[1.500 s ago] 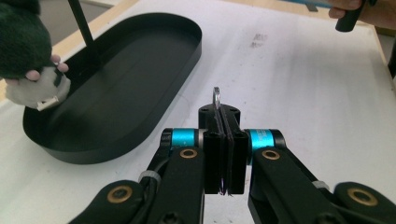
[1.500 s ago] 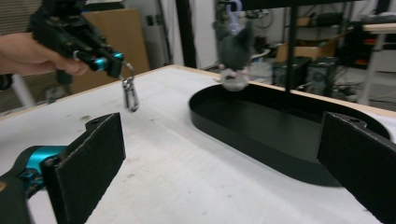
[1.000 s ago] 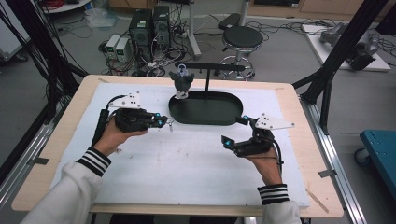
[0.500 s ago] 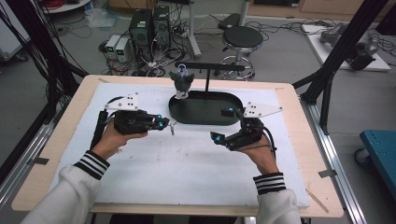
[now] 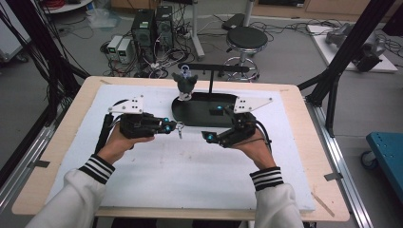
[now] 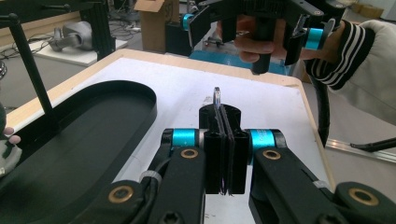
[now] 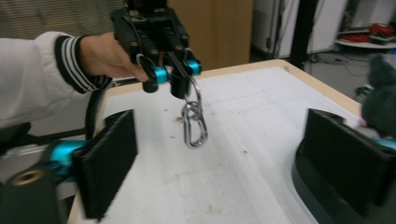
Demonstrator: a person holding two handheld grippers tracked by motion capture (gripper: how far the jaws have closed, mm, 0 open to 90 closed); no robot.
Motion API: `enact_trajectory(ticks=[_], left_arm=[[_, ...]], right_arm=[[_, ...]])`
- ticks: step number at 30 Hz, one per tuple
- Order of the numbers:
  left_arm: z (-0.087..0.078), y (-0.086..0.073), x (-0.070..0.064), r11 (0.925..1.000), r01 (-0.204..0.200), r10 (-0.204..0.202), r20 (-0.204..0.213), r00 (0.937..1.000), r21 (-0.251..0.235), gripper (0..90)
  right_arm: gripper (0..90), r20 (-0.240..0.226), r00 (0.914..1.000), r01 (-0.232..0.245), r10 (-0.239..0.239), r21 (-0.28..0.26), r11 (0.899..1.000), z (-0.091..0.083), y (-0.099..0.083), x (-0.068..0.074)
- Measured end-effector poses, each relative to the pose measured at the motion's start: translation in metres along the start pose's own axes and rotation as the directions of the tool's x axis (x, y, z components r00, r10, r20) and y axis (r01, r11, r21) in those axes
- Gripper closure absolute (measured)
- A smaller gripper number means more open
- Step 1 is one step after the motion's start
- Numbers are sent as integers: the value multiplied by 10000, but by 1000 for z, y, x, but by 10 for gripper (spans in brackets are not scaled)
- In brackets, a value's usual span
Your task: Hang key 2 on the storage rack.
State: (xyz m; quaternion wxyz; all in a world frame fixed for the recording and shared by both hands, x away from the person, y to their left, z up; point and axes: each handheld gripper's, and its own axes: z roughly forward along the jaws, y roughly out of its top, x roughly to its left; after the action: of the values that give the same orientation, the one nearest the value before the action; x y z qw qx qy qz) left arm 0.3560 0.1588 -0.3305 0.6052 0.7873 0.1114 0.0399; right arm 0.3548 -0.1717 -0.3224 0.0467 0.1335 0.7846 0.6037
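Carabiner: a small silver snap hook [image 7: 194,129] hangs from a key ring [image 7: 194,95]. The ring is pinched at its top, so the hook dangles free above the white mat [image 5: 190,175], toward the mat's far edge and just in front of the black tray. Nothing else touches it.

Left gripper: the left gripper [image 5: 172,126] has its jaws pressed together on the ring. From its own camera, the thin metal edge of the ring [image 6: 216,97] stands up out of the seam between the two closed pads. It points across the table toward the other hand. Held sideways and lifted, it seems to offer the hook with room underneath.

Right gripper: the right gripper [image 5: 212,137] has its jaws spread wide. In its own view, the two black pads [image 7: 108,158] stand far apart and the hook sits in the gap well ahead of them. My guess is it is lined up to take or steady the hook, which it doesn't touch.

Tray and stand: an oval black tray [image 5: 199,116] lies against the mat's far edge, with a thin post and crossbar [image 5: 214,70] rising from it. A dark plush toy [image 5: 184,85] hangs at the bar's left end, probably from a similar clip, which I can't make out.

Likely reason: the bar looks like a hanging rail, so the hook may be meant for it. That is only a guess.
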Motion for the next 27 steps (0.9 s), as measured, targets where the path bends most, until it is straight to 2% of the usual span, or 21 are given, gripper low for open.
enact_trajectory(ticks=[1, 3, 7, 13, 19, 27], left_arm=[[0, 0, 0, 10000, 1, -1, 9, 10000, -13, 881], [1, 1, -1, 10000, 40, -40, 61, 10000, -89, 881], [1, 2, -3, 9998, 10, -6, 188, 9998, -184, 881], [1, 3, -5, 9998, -24, 29, 240, 9997, -214, 881], [2, 3, -5, 9996, -15, 25, 384, 9993, -271, 881], [3, 2, -5, 9995, 18, -5, 432, 9991, -308, 881]], right_arm=[[172, -184, 9998, 52, -53, -26, 10000, 2, 1, 0], [180, -364, 9993, 90, -88, 52, 9999, 7, 4, 1], [270, -799, 9964, 306, -286, 248, 9992, 16, 6, 1], [368, -1105, 9925, 548, -518, 236, 9982, 27, 9, 1], [459, -1534, 9873, 461, -419, 238, 9987, 33, 9, -1], [561, -1818, 9821, 541, -489, 239, 9982, 37, 8, -1]])
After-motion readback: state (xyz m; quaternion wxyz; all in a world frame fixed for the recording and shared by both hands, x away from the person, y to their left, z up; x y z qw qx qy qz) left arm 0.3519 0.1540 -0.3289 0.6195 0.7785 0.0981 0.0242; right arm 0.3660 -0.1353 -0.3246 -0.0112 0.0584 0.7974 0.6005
